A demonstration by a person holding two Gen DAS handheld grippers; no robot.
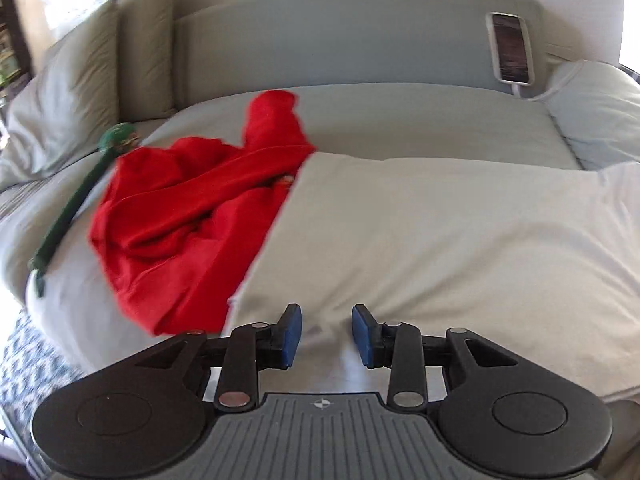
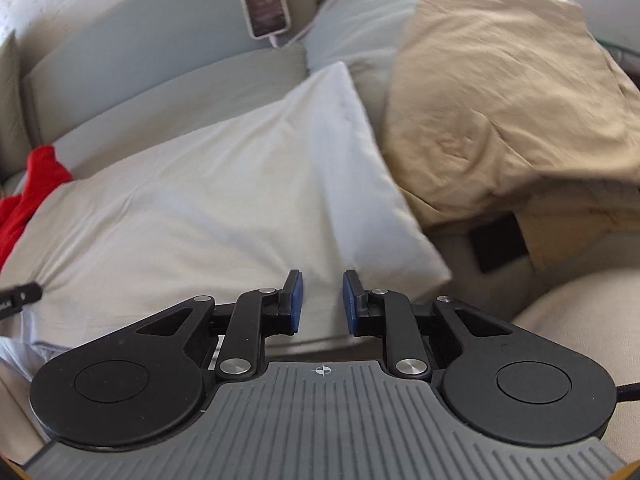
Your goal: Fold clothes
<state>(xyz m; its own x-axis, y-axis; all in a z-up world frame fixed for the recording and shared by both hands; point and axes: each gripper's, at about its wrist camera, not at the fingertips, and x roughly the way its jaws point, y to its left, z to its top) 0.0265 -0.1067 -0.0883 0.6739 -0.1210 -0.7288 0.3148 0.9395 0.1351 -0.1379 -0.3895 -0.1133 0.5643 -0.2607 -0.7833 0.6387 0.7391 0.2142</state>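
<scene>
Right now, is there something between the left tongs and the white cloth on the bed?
Nothing visible. The left tongs are open just above the near edge of the white cloth, with bare cloth ahead. The red garment lies to its left, partly tucked under the cloth's edge, not in the way.

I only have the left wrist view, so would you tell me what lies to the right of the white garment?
Observer: A crumpled tan garment is heaped right beside the white garment.
Operator: Thank you. Is the right gripper holding anything?
Observer: No, the right gripper has its jaws apart over the white garment's near edge, with nothing clamped between them.
Operator: Does your view show my left gripper at all?
Observer: Only a black tip of the left gripper shows at the picture's left edge, by the white garment's near corner.
</scene>
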